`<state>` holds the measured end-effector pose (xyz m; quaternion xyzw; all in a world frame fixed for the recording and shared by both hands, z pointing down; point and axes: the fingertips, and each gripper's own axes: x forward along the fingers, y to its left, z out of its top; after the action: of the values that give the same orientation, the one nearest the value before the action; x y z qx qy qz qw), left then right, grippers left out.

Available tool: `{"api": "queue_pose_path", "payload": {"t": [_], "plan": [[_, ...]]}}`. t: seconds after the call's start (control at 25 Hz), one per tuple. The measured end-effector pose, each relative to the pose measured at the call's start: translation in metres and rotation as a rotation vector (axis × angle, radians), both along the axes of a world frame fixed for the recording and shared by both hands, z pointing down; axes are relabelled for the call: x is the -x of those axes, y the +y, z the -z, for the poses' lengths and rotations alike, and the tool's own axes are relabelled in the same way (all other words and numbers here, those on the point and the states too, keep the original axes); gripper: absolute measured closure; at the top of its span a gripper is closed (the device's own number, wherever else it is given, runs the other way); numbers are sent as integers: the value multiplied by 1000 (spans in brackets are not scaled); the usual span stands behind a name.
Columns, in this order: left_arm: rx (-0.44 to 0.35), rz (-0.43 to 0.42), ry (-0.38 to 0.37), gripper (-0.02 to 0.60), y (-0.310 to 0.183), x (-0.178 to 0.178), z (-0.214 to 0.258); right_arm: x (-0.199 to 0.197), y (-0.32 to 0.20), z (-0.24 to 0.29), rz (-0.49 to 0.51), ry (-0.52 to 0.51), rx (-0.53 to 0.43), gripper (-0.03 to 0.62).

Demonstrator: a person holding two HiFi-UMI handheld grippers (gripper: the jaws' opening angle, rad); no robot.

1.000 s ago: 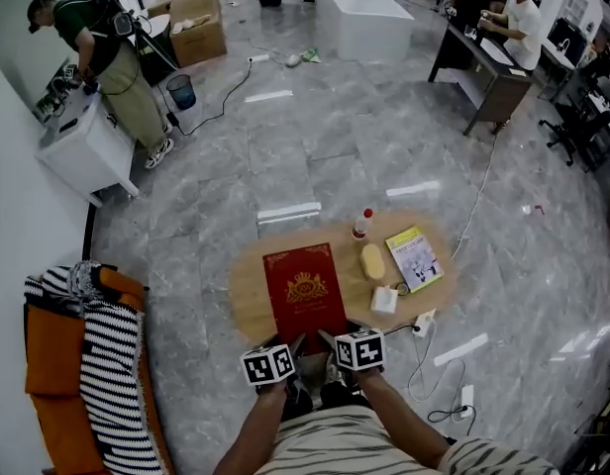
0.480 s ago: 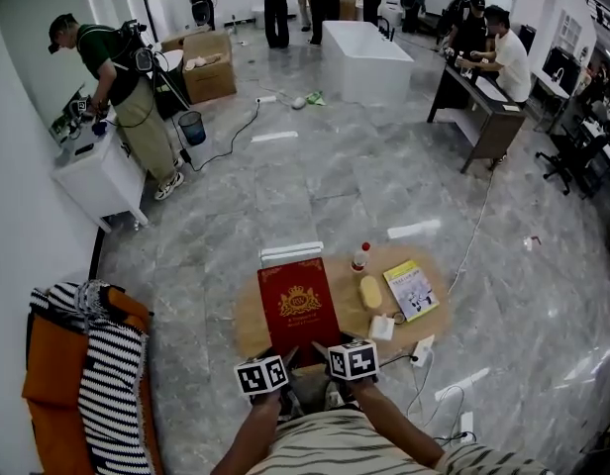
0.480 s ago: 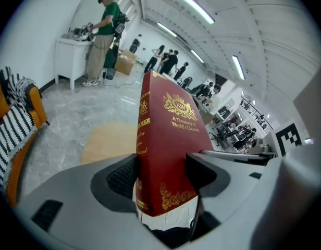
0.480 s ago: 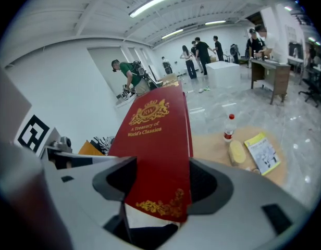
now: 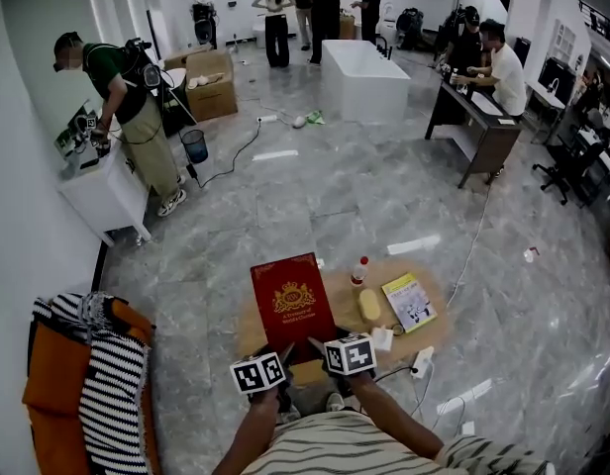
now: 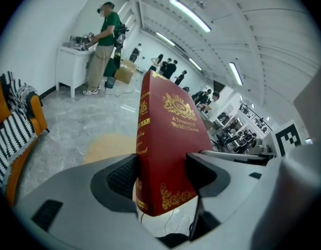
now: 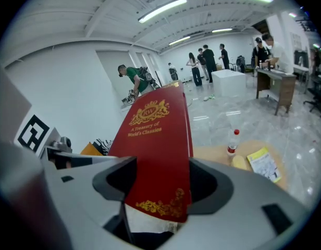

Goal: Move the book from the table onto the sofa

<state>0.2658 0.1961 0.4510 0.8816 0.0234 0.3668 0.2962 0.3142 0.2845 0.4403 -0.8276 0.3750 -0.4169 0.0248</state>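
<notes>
Book (image 5: 291,300) higher off table (image 5: 347,310), clamped in jaws of left gripper (image 6: 160,173), right gripper (image 7: 158,184)

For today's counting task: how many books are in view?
2. The large red hardcover book is clamped by the left tool and right tool; the thin yellow paperback lies at the right of the round wooden table. None seems hidden.
</notes>
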Motion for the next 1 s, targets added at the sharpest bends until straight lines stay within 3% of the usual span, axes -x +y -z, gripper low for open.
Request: {"api": "queue_pose_path", "payload": {"t": [0.36,0.56,0.72,1.0], "plan": [[-5,28,33,288,-3,-4,20,-6,-4,21,26,40,0,292],[-17,73,42,289,-21,13,18,8,-25,20,75,56,-6,292],[-27,145,36,288,-45,32,16,21,-53,17,144,45,-15,292],[-30,338,20,288,-44,57,22,31,-65,23,337,31,-25,292]]}}
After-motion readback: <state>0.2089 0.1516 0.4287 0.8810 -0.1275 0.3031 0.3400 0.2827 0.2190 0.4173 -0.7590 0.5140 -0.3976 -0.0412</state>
